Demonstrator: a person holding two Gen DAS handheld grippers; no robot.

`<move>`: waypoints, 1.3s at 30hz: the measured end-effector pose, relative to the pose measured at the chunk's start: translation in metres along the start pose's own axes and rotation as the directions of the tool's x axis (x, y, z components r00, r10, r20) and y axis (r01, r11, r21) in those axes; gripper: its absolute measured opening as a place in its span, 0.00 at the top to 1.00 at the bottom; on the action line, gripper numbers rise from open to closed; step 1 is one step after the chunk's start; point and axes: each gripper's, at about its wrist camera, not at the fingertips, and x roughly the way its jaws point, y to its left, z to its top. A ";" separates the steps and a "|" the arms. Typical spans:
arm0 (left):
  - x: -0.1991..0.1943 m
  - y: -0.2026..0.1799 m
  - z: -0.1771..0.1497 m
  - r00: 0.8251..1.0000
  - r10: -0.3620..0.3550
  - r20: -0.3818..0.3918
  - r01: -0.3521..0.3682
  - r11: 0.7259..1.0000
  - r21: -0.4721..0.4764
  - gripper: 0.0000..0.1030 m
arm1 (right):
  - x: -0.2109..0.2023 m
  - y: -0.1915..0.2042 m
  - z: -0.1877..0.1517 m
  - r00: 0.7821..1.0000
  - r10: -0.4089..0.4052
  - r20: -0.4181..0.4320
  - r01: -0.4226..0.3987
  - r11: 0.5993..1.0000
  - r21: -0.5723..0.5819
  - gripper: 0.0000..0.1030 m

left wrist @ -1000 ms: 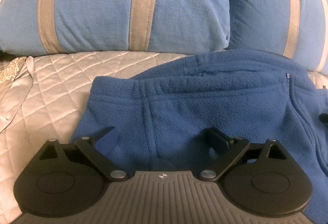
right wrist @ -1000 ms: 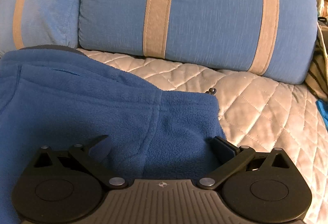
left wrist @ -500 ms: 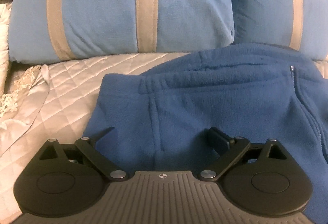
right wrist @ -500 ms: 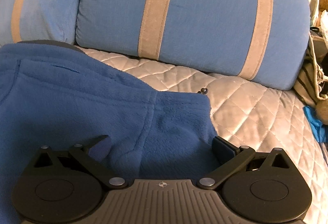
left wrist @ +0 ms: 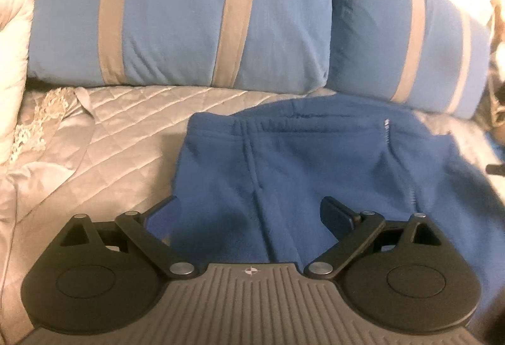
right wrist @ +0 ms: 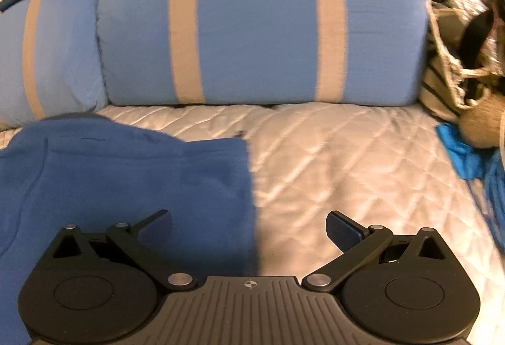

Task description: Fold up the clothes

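Fleece garment (left wrist: 315, 168): solid royal blue. Pillows (right wrist: 258, 23): light blue, vertical tan stripes. Bedspread (right wrist: 347, 162): silver-beige, diamond quilting. Gripper fingers (right wrist: 344, 231): black, blue pads.

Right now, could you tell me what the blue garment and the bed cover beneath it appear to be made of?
The blue garment looks like fleece: a matte, fuzzy nap with soft, thick seams. The bed cover looks like a satin-type quilted fabric, probably synthetic: it has a pale sheen and stitched diamond lines. The fibre of either cannot be confirmed by sight.
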 end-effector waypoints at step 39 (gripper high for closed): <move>0.054 0.140 -0.057 0.876 -0.477 0.066 0.410 0.666 -0.623 0.07 | 0.044 -0.047 -0.032 0.840 0.538 -0.068 -0.436 0.745 0.505 0.00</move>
